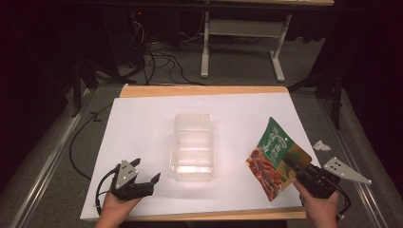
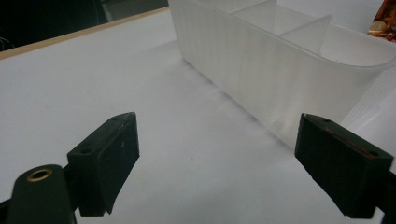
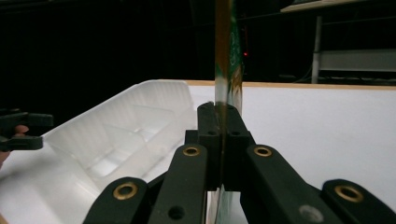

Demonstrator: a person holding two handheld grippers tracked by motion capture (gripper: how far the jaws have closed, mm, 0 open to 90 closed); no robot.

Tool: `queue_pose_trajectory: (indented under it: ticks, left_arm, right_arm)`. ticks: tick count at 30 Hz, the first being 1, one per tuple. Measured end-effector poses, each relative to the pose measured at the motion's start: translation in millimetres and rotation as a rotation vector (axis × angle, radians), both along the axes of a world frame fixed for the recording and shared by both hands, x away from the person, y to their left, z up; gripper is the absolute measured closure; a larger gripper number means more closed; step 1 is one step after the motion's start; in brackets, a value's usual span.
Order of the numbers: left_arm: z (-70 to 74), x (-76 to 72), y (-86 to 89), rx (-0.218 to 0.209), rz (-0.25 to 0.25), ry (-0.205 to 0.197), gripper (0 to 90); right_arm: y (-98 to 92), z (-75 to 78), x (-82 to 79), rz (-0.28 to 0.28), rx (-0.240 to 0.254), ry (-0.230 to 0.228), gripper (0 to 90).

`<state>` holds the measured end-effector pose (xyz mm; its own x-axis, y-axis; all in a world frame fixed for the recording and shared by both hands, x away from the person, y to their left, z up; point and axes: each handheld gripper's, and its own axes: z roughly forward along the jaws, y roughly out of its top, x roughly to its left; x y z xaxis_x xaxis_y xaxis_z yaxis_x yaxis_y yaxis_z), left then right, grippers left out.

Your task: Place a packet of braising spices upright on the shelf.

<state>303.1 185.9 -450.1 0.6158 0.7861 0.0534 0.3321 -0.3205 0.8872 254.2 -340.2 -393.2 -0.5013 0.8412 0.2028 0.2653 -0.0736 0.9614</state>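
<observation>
In the high view, the left tongs [image 1: 142, 178] rest low on the white-covered bench [image 1: 142, 123] at about seven o'clock, jaws spread wide with nothing between them, pointing toward two o'clock at the near left corner of the clear tray [image 1: 192, 147]. The left gripper view shows both pads apart over bare white surface, with the tray's ribbed wall [image 2: 261, 70] just beyond the right-hand pad, close but not touching. The hand behind them lies flat at the bench's front edge.

The tray sits at the middle of the bench, its long axis running twelve to six, with dividers making several compartments; all look empty.

At about four o'clock the right tongs [image 1: 291, 166] are clamped tight on the lower right edge of the snack packet [image 1: 272, 154], a flat green pouch with a red food picture. The packet is lifted clear of the bench and tilted, its long axis running from one o'clock down to seven. In the right gripper view the pouch [image 3: 226, 56] stands edge-on between the closed pads, rising straight up.

The move ahead likely turns on this: the tray lies toward nine o'clock from the held packet, well apart, so the right hand must carry it leftward over the rim. The right forearm enters from the bottom edge, wrist angled inward.
</observation>
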Motion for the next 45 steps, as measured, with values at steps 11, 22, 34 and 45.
queue_pose_trajectory:
  ticks: [11, 22, 34, 45]
  left_arm:
    - [0.5, -1.1, 0.6, -0.002, 0.007, -0.003, 14.2]
    - [0.7, -1.4, 3.0, -0.008, 0.018, -0.003, 14.2]
    - [0.7, -1.5, 3.5, -0.009, 0.016, 0.000, 14.2]
    - [1.6, -2.0, 4.6, -0.009, 0.020, -0.006, 14.2]
  right_arm:
    - [1.3, 8.2, 4.8, 0.034, -0.027, -0.020, 90.0]
    - [-1.3, 19.3, 12.9, 0.052, -0.069, -0.039, 90.0]
    - [8.0, 39.3, 30.8, 0.102, -0.045, -0.081, 90.0]
    - [31.4, 54.7, 42.2, 0.166, -0.036, -0.107, 90.0]
